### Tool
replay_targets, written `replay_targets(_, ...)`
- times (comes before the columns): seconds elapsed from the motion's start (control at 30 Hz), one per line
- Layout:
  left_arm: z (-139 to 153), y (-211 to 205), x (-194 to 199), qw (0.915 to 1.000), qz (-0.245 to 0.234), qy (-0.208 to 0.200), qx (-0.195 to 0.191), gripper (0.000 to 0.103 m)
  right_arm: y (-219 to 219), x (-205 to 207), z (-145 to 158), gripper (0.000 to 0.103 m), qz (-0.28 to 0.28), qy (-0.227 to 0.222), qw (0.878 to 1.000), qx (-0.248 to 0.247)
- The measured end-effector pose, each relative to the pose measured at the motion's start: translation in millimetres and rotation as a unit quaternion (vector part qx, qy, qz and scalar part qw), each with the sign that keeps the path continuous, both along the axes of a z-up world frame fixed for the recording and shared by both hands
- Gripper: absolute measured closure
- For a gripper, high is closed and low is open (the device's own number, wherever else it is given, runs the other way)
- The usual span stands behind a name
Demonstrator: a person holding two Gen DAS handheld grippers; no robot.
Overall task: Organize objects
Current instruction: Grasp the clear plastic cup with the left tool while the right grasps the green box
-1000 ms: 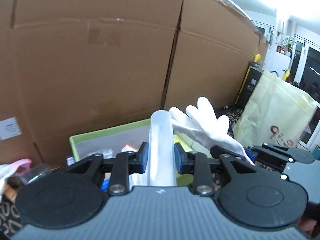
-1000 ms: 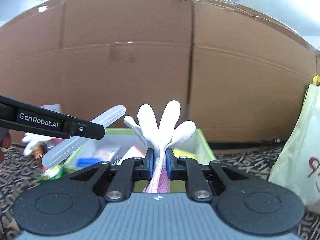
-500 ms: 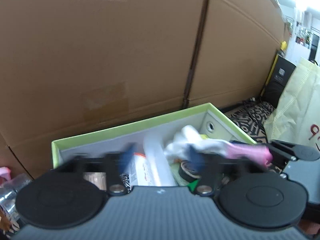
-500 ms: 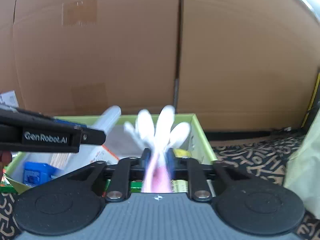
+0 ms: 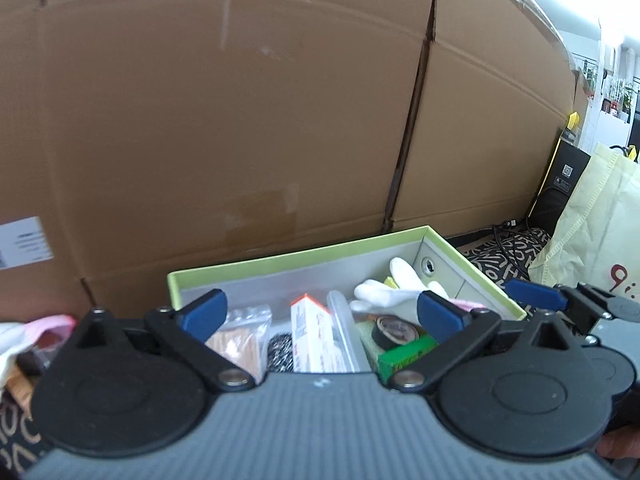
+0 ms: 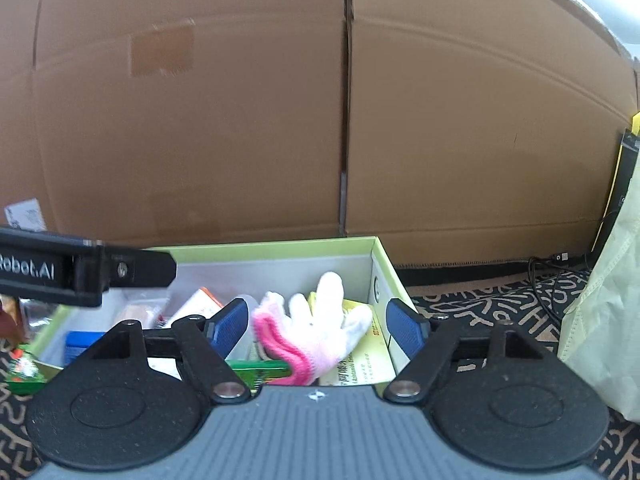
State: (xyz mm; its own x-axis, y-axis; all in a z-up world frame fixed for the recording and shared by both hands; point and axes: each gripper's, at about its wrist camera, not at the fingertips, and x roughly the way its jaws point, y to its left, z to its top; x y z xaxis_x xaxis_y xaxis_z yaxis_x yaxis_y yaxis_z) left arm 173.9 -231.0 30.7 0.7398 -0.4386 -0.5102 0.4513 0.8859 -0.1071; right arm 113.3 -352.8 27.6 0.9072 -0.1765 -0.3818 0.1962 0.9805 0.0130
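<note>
- Large cardboard boxes (image 5: pixel 224 112) fill the upper part of both views, with a dark seam between two of them running down right of centre.
- A green-rimmed storage box (image 5: pixel 304 254) sits on the patterned floor against them, low in the middle of both frames, open at the top and full of small items.
- A pale yellow bag (image 5: pixel 596 232) stands at the right edge of the left wrist view.
- The left tool (image 5: pixel 320 316) spans the bottom of its view with its blue pads spread wide; its jaws have just been opening, and nothing is pressed between them.
- The right tool (image 6: pixel 318 326) is likewise spread, its jaws having just been opening; the glove shows between the pads without either pad pressing on it.
- A white glove with a pink cuff (image 6: pixel 316 328) lies inside the storage box at its right end, fingers pointing toward the back wall.
- A clear plastic case (image 5: pixel 344 336) lies lengthwise in the box, left of the glove and beside an orange-and-white carton (image 5: pixel 314 336).
- A roll of black tape (image 5: pixel 394 332) rests on a green packet in the box, in the lower right of the left wrist view.
</note>
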Motion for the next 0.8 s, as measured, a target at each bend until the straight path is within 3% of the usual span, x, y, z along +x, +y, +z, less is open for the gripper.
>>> replay_targets(0.07,5,11,-10,1.0000,0.006,0.002,0.007,0.000,8,-11,6,0.018,0.005,-0.009,1.000,-0.001)
replay_targets(0.43,6,83,-63,0.9993,0.035,-0.009,0.012,0.000,64,-48,13,0.015,0.064,-0.031,0.997,-0.015)
replay_targets(0.6,-13,135,-83,0.9966,0.081,-0.010,0.015,0.000,96,-66,1,0.015,0.103,-0.028,0.994,0.002)
replay_targets(0.8,-48,188,-93,0.9914,0.127,0.034,0.009,0.000,137,-71,-27,0.015,0.144,0.002,0.989,0.024)
